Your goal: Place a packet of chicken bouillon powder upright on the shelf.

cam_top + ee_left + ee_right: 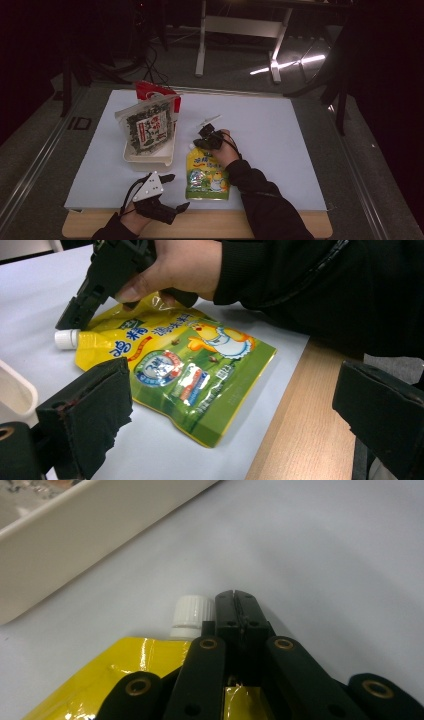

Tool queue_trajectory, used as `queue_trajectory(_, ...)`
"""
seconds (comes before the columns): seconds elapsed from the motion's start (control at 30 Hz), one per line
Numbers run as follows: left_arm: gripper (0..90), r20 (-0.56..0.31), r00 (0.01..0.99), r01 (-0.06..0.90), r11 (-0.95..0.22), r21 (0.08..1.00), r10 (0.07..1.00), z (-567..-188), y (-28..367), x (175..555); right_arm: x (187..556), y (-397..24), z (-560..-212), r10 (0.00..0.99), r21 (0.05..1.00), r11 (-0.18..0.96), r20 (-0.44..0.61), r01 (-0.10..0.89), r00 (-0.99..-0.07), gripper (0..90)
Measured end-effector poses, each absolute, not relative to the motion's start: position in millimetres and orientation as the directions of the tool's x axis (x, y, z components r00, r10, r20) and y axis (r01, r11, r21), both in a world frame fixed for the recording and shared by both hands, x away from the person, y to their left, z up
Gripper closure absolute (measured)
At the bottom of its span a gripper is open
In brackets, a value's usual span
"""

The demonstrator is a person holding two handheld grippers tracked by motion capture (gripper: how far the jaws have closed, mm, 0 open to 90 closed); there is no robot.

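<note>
My right gripper (209,135) sits near the middle of the white mat (280,150), and its jaws are pressed tight together with nothing between them. In the right gripper view the closed tips (235,602) lie just beside the white cap (191,615) of the yellow pouch (130,680), at about three o'clock from the cap, resting over the top edge of the pouch. I cannot tell whether the tips touch the cap.

The pouch (207,174) lies flat on the mat, its cap end pointing to twelve o'clock and its bottom edge close to the near border of the mat. In the left gripper view the pouch (180,375) shows its printed face with a cartoon chicken, and my right hand (180,267) holds the gripper down on its upper edge.

My left gripper (160,192) rests at the near edge of the mat, at about eight o'clock from the pouch and well clear of it. Its jaws stand wide apart and hold nothing.

At about ten o'clock from the pouch stands a white tray (150,159), with a dark snack bag (147,127) leaning upright in it and a red packet (150,90) behind that. A wooden table edge (280,225) shows beyond the near border of the mat.
</note>
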State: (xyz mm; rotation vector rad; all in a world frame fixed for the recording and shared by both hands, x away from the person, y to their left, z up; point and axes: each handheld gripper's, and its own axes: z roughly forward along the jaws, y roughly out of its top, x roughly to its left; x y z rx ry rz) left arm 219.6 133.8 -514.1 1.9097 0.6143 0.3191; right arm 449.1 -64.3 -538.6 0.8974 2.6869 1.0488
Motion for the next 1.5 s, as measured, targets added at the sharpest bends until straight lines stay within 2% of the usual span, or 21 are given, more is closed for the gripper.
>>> queue_trajectory(0.2,3.4,-0.06,0.833,0.273,-0.313,0.91,0.551,-514.8,132.9,219.6,441.6,-64.9,-538.7,0.561,0.654,0.591,0.087,0.472,-0.823,89.5)
queue_trajectory(0.5,3.4,-0.061,0.836,0.273,-0.318,0.908,0.545,-516.1,131.8,219.6,444.2,-73.4,-530.3,0.575,0.664,0.581,0.076,0.471,-0.815,80.6)
queue_trajectory(0.9,3.4,-0.058,0.841,0.267,-0.319,0.91,0.538,-516.5,130.3,220.9,429.8,-106.2,-501.2,0.577,0.682,0.58,0.044,0.446,-0.816,72.0)
queue_trajectory(1.3,3.5,-0.063,0.842,0.269,-0.315,0.91,0.536,-517.4,129.7,223.9,400.7,-142.1,-486.0,0.557,0.698,0.585,0.024,0.412,-0.83,66.4)
queue_trajectory(1.5,3.5,-0.062,0.842,0.27,-0.318,0.909,0.537,-518.0,129.0,224.3,395.0,-162.2,-481.3,0.578,0.694,0.584,0.01,0.421,-0.816,62.6)
